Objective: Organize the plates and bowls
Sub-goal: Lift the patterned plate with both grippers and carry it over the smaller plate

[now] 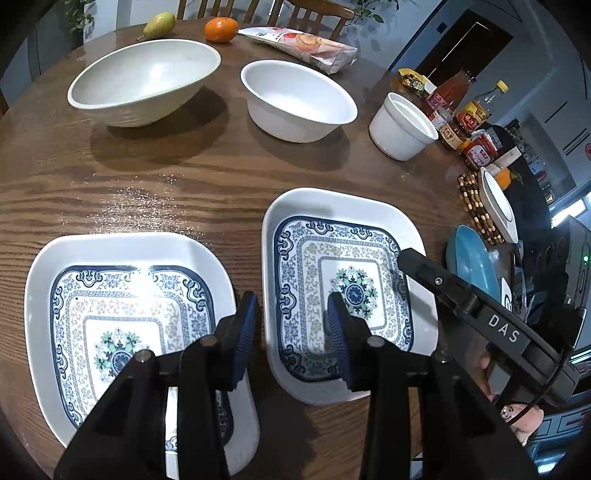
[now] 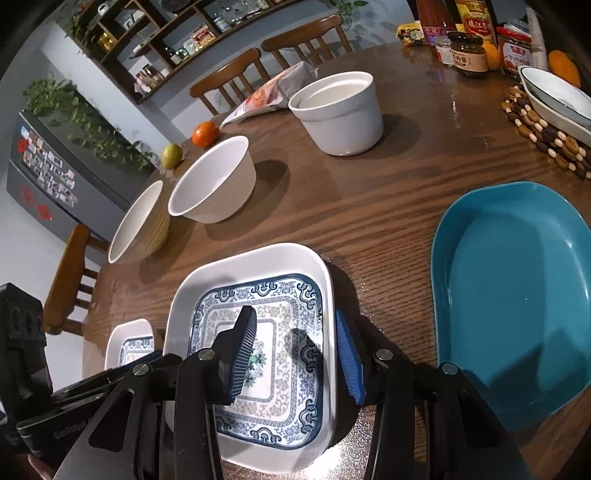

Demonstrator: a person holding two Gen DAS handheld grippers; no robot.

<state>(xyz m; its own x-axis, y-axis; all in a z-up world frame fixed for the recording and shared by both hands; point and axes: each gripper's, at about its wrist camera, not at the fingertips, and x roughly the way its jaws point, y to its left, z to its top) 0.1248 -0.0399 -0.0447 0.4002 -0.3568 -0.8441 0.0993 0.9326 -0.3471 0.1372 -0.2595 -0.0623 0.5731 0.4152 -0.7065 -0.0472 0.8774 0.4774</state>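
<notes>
Two square white plates with blue patterns lie on the wooden table: the left plate [image 1: 122, 317] and the right plate [image 1: 343, 280], which also shows in the right wrist view [image 2: 266, 332]. My left gripper [image 1: 291, 332] is open, its fingers straddling the gap between the two plates. My right gripper [image 2: 295, 343] is open, straddling the right plate's right rim, one finger over the plate. Three white bowls stand behind: a wide one [image 1: 144, 81], a medium one [image 1: 299, 99] and a small deep one [image 1: 402, 125]. A teal dish [image 2: 513, 295] lies to the right.
A pear [image 1: 159, 24], an orange [image 1: 221, 29] and a snack packet [image 1: 303, 46] lie at the table's far side. Sauce jars and bottles [image 1: 465, 118] crowd the right edge. A white dish [image 2: 557, 99] rests on a beaded trivet [image 2: 546, 136]. Chairs surround the table.
</notes>
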